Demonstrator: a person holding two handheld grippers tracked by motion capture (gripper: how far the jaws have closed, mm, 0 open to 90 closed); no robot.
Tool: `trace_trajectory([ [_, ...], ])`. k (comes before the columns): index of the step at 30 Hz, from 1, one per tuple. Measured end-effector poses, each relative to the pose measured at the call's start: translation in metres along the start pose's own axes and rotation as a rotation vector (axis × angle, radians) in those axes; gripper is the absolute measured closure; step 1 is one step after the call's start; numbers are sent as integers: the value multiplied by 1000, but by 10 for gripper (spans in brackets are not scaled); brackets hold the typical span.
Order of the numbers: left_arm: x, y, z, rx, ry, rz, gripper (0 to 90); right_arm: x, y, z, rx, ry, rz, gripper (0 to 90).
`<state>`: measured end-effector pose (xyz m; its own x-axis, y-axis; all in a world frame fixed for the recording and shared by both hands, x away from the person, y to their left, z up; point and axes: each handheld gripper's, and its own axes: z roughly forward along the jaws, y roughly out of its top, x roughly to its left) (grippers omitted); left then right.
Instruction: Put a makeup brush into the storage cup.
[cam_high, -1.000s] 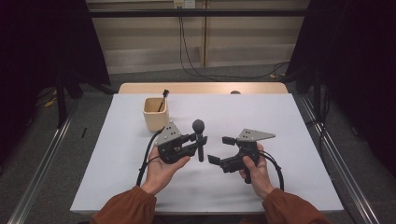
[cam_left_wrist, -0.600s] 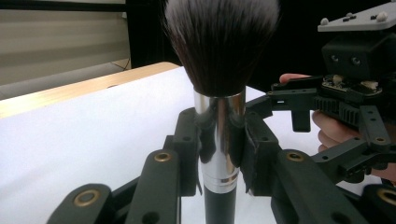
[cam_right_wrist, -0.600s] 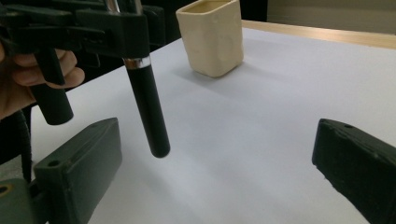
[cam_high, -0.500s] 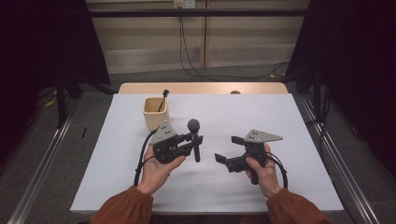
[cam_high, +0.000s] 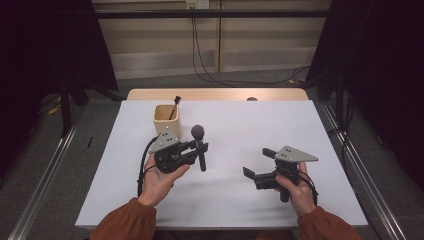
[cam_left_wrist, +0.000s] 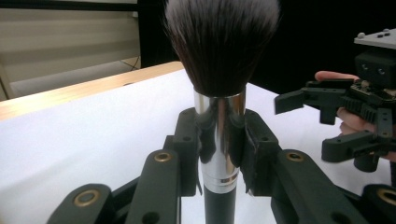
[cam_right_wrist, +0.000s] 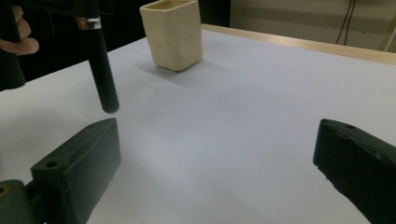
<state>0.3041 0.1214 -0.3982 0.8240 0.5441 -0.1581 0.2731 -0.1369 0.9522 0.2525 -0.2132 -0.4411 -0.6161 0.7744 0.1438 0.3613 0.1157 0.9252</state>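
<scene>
My left gripper (cam_high: 199, 148) is shut on a makeup brush (cam_high: 199, 147), held upright above the white table (cam_high: 230, 200). In the left gripper view the pads (cam_left_wrist: 188, 144) clamp the brush's shiny metal collar (cam_left_wrist: 219, 135), with dark bristles above. The brush's black handle (cam_right_wrist: 102, 74) hangs a little above the table in the right gripper view. My right gripper (cam_high: 257, 162) stands open at the right, nothing between its jaws, apart from the brush. A cream cup (cam_high: 165, 118) with a thin dark stick in it stands behind the left gripper.
The white table ends in a wooden strip (cam_high: 220, 94) at the far edge. Cables (cam_high: 205, 55) hang down the back wall. Metal rails (cam_high: 45, 185) run along the floor on both sides. The cream cup (cam_right_wrist: 173, 32) sits beyond the right gripper's jaws.
My right gripper has drawn away to the right and nearer the table's front edge. The left gripper with the brush has shifted slightly left and up.
</scene>
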Motion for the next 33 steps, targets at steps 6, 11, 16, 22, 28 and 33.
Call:
trace_trajectory([
  [6, 7, 2, -9, -4, 20, 1, 710, -13, -5, -18, -27, -39, 12, 5],
  [11, 15, 3, -18, -13, 39, -6, 710, -18, -11, -35, -64, -78, -6, 3],
  [16, 20, 5, -25, -15, 57, -6, 710, -25, -17, -49, -78, -122, -12, 5],
  [22, 26, 8, -31, -13, 75, -4, 710, -27, -23, -58, -93, -153, 9, 0],
  [28, 32, 11, -37, -13, 82, -6, 710, -29, -31, -64, -95, -199, -7, 0],
  [33, 39, 15, -42, -19, 100, -12, 710, -34, -36, -67, -105, -203, -24, 0],
])
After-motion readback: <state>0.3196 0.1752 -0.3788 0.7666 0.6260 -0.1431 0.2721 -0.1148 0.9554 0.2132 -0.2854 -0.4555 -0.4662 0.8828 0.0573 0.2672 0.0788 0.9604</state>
